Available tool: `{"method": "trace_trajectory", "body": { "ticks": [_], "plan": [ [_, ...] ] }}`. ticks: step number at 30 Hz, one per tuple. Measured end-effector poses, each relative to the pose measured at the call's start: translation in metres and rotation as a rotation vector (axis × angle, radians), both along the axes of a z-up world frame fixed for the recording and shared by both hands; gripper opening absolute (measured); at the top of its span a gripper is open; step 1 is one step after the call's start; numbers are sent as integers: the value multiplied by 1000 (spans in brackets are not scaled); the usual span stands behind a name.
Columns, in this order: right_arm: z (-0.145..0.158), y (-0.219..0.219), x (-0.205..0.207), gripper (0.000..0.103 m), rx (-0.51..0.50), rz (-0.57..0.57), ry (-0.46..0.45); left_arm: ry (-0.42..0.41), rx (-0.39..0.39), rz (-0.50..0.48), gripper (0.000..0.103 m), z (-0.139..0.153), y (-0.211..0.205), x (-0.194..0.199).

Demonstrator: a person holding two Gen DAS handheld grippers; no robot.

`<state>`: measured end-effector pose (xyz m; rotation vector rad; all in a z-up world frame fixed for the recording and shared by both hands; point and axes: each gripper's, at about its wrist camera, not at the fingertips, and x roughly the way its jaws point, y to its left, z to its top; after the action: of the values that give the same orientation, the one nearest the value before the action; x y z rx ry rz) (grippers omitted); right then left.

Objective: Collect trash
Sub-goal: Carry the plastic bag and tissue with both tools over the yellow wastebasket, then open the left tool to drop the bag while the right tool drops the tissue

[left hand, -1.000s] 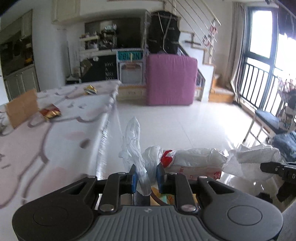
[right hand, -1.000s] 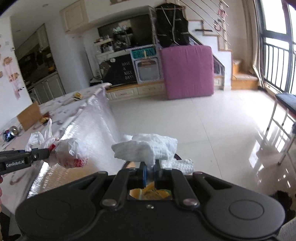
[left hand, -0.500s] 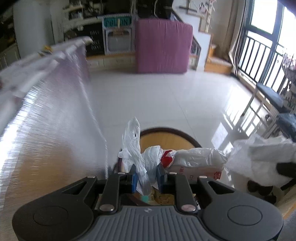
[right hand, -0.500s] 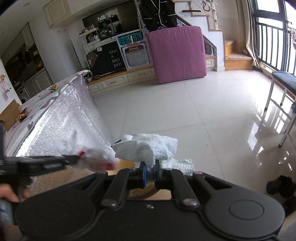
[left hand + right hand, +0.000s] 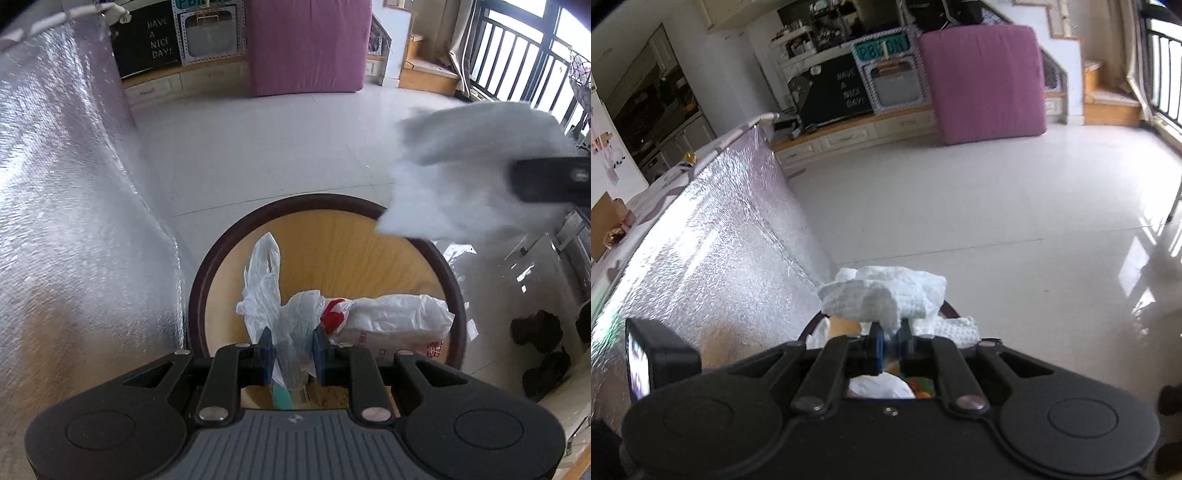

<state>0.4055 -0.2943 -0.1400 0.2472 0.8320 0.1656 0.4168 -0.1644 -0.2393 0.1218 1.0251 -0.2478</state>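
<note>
Both hands have dropped down from the bench top since a second ago. Back then the left camera saw the pink and white patterned cloth on the bench with snack wrappers on it. Now it looks straight down into a round bin with a dark brown rim (image 5: 201, 295) and a yellow-brown inside. The shiny silver foil sheet (image 5: 74, 203) hanging off the side of the bench fills the view from 7 to 11 o'clock.

The left hand-held gripper (image 5: 291, 356) is squeezed narrow on the neck of a crumpled white plastic bag with red print (image 5: 388, 321). The bag hangs right over the mouth of the bin, at about 5 o'clock inside the rim.

The right hand-held gripper (image 5: 890, 341) is pinched tight on a wad of white bumpy paper towel (image 5: 882, 295). In the left camera that towel (image 5: 472, 173) is a blurry white lump at 2 o'clock, over the far right edge of the bin. It was lower and further right half a second ago.

I think this means the carrying part is nearly done. Both bits of trash look like they are above the bin, so the next job is probably to open the fingers and let them fall. The towel is near the rim, so it could miss and land on the white tile floor (image 5: 960, 206).
</note>
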Motion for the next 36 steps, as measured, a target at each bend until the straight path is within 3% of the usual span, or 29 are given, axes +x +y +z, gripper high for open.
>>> {"method": "trace_trajectory", "body": {
  "ticks": [6, 18, 19, 21, 22, 23, 28, 30, 31, 32, 36],
  "plan": [
    [-35, 4, 49, 8, -2, 7, 79, 16, -5, -57, 22, -26, -5, 30],
    [-91, 4, 95, 12, 61, -6, 211, 106, 54, -182, 22, -83, -17, 52],
    [-95, 6, 99, 17, 63, 1, 220, 115, 47, -178, 22, -84, -19, 52],
    [-100, 10, 105, 38, 58, 2, 226, 126, 40, -170, 22, -87, -18, 55],
    [-101, 12, 106, 56, 51, -4, 223, 127, 37, -168, 23, -87, -18, 55],
    [-102, 14, 105, 62, 34, -15, 219, 129, 36, -167, 23, -88, -16, 56],
    [-103, 15, 98, 60, 11, -9, 209, 129, 28, -148, 25, -89, -15, 63],
    [-101, 10, 95, 60, 15, -18, 209, 113, 16, -139, 35, -86, -15, 64],
    [-100, 8, 92, 60, 18, -19, 209, 108, 8, -133, 54, -84, -14, 63],
    [-98, 6, 90, 60, 20, -22, 209, 102, -3, -122, 63, -82, -12, 63],
    [-92, 0, 91, 60, 17, -23, 213, 123, -32, -114, 67, -70, -12, 60]
  ]
}}
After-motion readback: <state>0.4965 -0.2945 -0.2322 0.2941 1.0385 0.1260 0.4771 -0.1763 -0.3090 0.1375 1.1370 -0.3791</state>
